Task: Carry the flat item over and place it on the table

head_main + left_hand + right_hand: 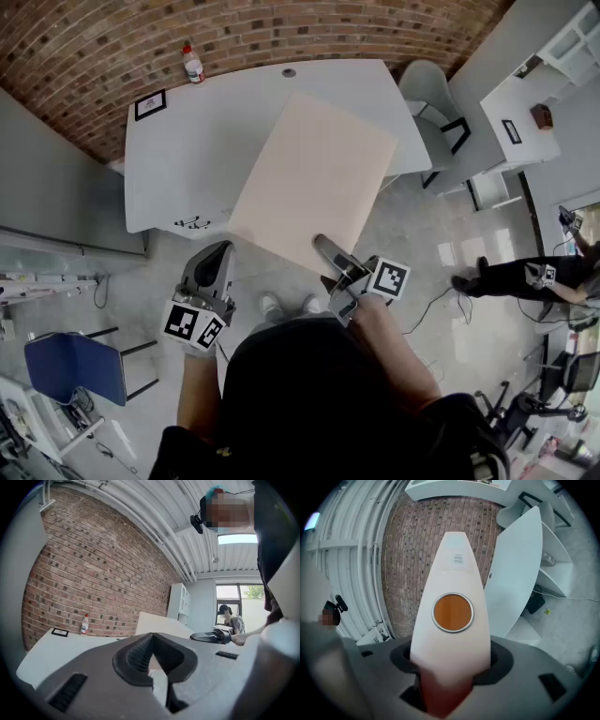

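Flat board (314, 178) sits clamped in your right gripper (323, 247), whose jaws press on its near edge. It fills the centre of the head view and slants from lower left to upper right. Most of it lies over the white table (178, 159), and its near edge hangs past the table's front edge over the floor (whether the far edge touches the tabletop, I cannot tell). In the right gripper view the board (452, 573) runs straight up out of the jaws, with a round orange disc in a metal ring (453, 612) on its face.

Your right forearm comes up from the bottom centre of the frame and angles toward the upper left. The gripper's marker cube (390, 279) is turned to the right.

Your left gripper (221, 249) is lower left of the board, apart from it, pointing up at the table's front edge. Its jaws (152, 641) are closed together with nothing between them.

A bottle (192, 64) and a small black picture frame (150, 104) stand at the table's upper-left end, well apart from the board. A grey chair (431, 94) is just right of the table. A blue chair (75, 367) is at the lower left, and a person's legs (506, 272) lie on the floor at the right.
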A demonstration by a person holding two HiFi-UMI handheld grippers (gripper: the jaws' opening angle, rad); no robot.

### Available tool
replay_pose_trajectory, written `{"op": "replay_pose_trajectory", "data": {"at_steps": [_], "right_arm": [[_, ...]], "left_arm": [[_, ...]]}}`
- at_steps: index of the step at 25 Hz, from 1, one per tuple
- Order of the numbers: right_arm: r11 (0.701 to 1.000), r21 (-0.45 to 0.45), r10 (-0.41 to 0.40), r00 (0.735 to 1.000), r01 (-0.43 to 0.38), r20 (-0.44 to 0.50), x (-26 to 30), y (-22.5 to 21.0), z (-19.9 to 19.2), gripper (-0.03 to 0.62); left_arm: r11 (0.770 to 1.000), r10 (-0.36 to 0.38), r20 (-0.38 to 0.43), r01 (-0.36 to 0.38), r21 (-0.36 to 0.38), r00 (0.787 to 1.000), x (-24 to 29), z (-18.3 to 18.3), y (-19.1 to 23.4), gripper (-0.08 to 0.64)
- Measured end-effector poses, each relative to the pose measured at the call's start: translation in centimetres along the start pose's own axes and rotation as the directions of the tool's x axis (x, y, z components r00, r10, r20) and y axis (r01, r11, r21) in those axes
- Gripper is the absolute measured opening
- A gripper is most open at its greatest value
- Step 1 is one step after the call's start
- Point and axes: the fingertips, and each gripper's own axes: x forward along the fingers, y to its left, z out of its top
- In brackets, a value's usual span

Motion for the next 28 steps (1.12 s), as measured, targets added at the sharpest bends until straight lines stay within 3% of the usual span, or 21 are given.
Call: {"op": "replay_pose_trajectory", "data": {"at_steps": [13, 18, 28], "right_arm": [[0.999, -0.017, -0.04, 0.999, 0.04, 0.012, 4.0, 0.1, -3.5, 0.288], [0.996, -0.014, -0.086, 0.996, 0.086, 0.018, 5.4, -1.0, -5.2, 0.288], [0.988, 0.009, -0.153, 0.988, 0.153, 0.034, 7.0, -3.2, -4.5, 0.29]], "left_arm": [[0.999, -0.04, 0.018, 0.041, -0.02, 0.999, -3.4, 0.1, 4.7, 0.003], [0.998, -0.049, -0.012, 0.048, -0.047, 0.999, -4.5, -1.4, 7.2, 0.003], [0.996, -0.058, -0.037, 0.056, -0.066, 0.998, -3.5, -2.3, 10.0, 0.003]]}}
